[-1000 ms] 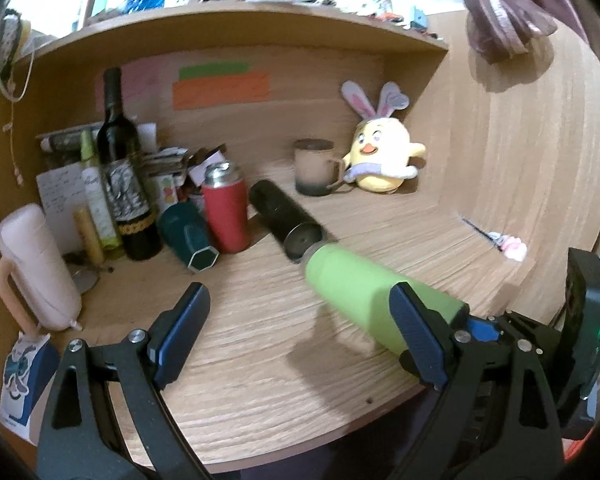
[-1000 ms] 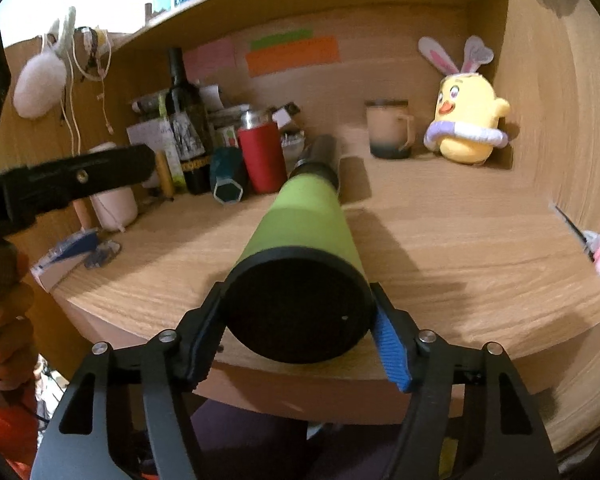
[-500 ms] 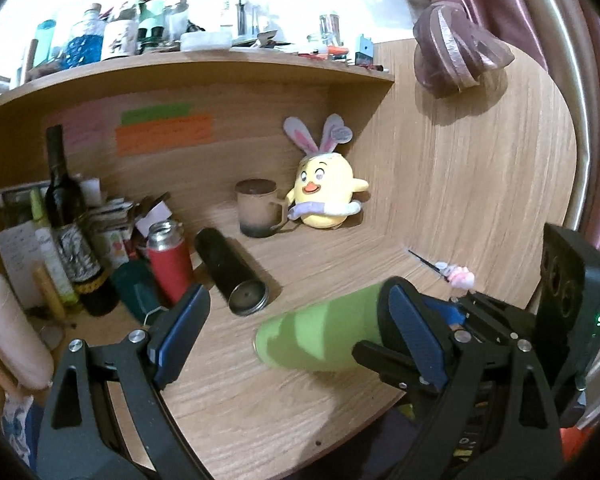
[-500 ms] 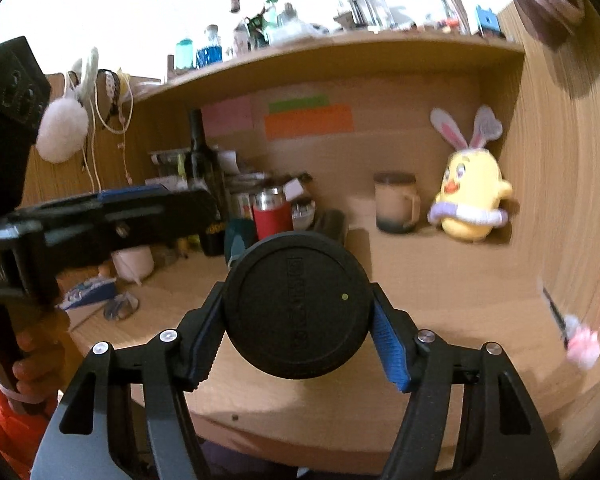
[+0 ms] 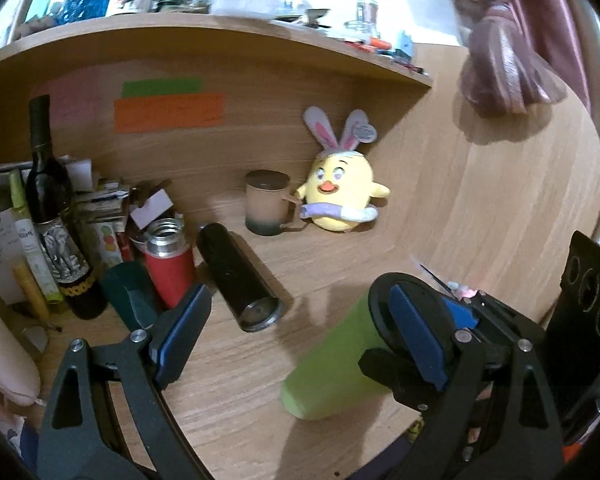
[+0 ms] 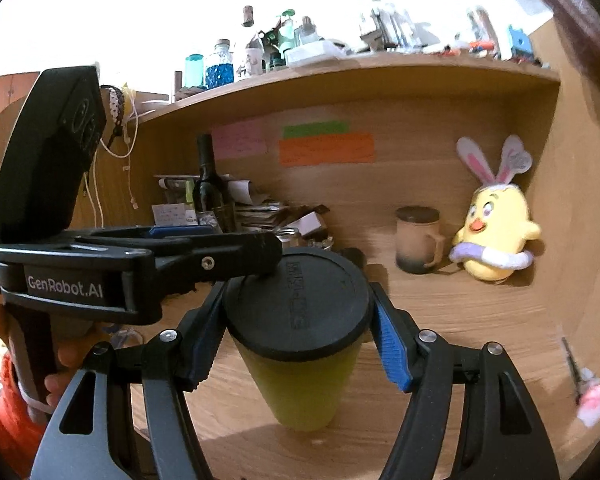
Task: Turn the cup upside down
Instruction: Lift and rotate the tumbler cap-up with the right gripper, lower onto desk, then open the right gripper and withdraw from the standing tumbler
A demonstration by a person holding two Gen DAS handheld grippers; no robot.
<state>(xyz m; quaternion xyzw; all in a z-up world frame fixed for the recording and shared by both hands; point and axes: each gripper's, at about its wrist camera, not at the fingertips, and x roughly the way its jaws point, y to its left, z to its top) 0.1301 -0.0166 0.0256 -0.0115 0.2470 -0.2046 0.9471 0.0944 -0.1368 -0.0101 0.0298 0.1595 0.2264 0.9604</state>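
Observation:
The lime-green cup (image 6: 300, 384) with a black end cap (image 6: 296, 300) hangs nearly upright, black end up, its green end close over the wooden desk (image 6: 460, 320). My right gripper (image 6: 298, 340) is shut on the cup just under the cap. In the left wrist view the cup (image 5: 332, 364) leans at the right, held by the right gripper (image 5: 432, 328). My left gripper (image 5: 300, 332) is open and empty, beside the cup; one of its fingers (image 6: 220, 256) reaches the cap's left edge in the right wrist view.
A black tumbler (image 5: 240, 276) lies on the desk. A red flask (image 5: 168, 260), a teal cup (image 5: 128, 292), a wine bottle (image 5: 52, 216) and papers stand at the back left. A mug (image 5: 268, 204) and a yellow plush chick (image 5: 340, 196) stand at the back. A small pink-tipped tool (image 6: 584, 384) lies at the right.
My right gripper has turned the green cup from lying level to nearly upright with its black end up, and lowered the green end toward the desk. The left gripper stayed open.

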